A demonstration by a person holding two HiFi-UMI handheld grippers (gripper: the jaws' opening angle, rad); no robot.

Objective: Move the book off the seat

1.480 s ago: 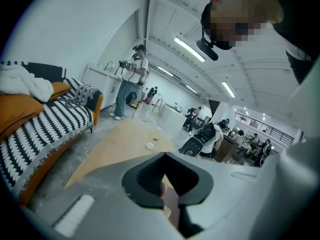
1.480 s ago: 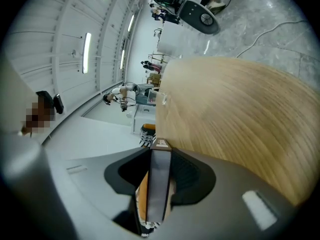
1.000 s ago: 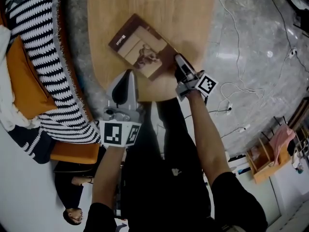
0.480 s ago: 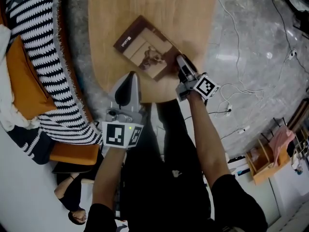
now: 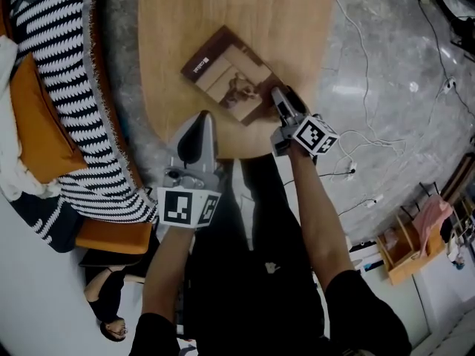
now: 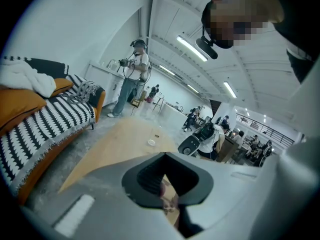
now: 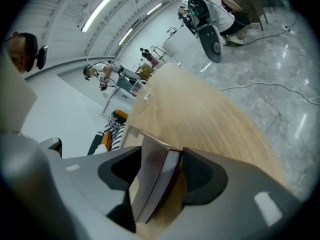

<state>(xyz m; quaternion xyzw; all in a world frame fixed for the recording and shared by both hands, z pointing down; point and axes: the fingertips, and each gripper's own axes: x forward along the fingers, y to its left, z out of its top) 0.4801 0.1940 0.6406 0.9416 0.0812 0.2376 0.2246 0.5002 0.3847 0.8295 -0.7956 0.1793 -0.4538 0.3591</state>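
Shifted slightly to the right in the head view since a second ago, the book is seen lying flat, cover up, on the wooden surface — well apart from the sofa and its striped throw. Its long axis is laid diagonally, upper left to lower right. White lettering is carried near the left corner, too small to be read. The lower right corner is straddled by the right gripper, whose jaws have just been opening and stand wide — a gap is seen beside one pad. The left gripper is held at the surface's near edge, jaws together, nothing between them
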